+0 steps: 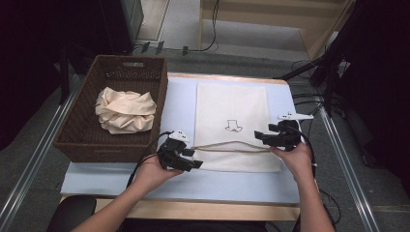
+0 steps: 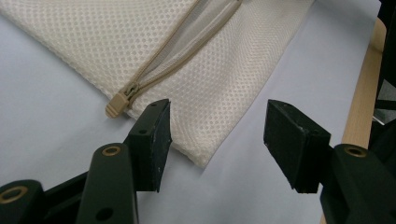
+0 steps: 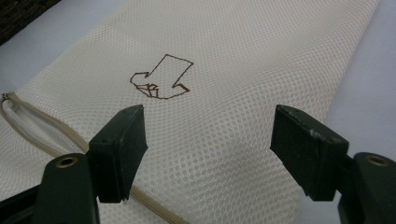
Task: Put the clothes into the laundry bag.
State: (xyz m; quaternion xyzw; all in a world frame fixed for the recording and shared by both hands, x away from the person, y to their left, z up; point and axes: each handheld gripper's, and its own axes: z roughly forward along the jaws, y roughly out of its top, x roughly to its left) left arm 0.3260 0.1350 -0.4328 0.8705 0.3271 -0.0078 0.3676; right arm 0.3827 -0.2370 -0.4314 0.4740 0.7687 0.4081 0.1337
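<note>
A cream mesh laundry bag (image 1: 232,123) is laid flat on the pale blue mat (image 1: 193,186), roughly at the table's centre, with its zipper (image 1: 232,148) running across the end nearest the person. A small brown outline print (image 3: 161,77) is marked on its upper face. At ten o'clock from the bag, a brown wicker basket (image 1: 77,137) is set with a crumpled cream cloth (image 1: 125,110) inside it.

The left gripper (image 2: 217,126) is held with its jaws spread apart and gripping nothing, poised just over the bag's near corner at about seven o'clock, with the tan zipper pull (image 2: 116,103) lying just beside the one jaw. The right gripper (image 3: 208,135) is likewise held wide, nothing between its jaws, above the bag's edge at about four o'clock.

The work is judged to be at its very start: the bag is spread out and both grippers are brought to the zipper end, but nothing is grasped yet. In the left gripper view the zipper seems partly parted beyond the pull, though how far it is opened cannot be told for certain. Seizing the pull, opening the bag and moving the cloth from the basket into it are presumably all left to be done.
</note>
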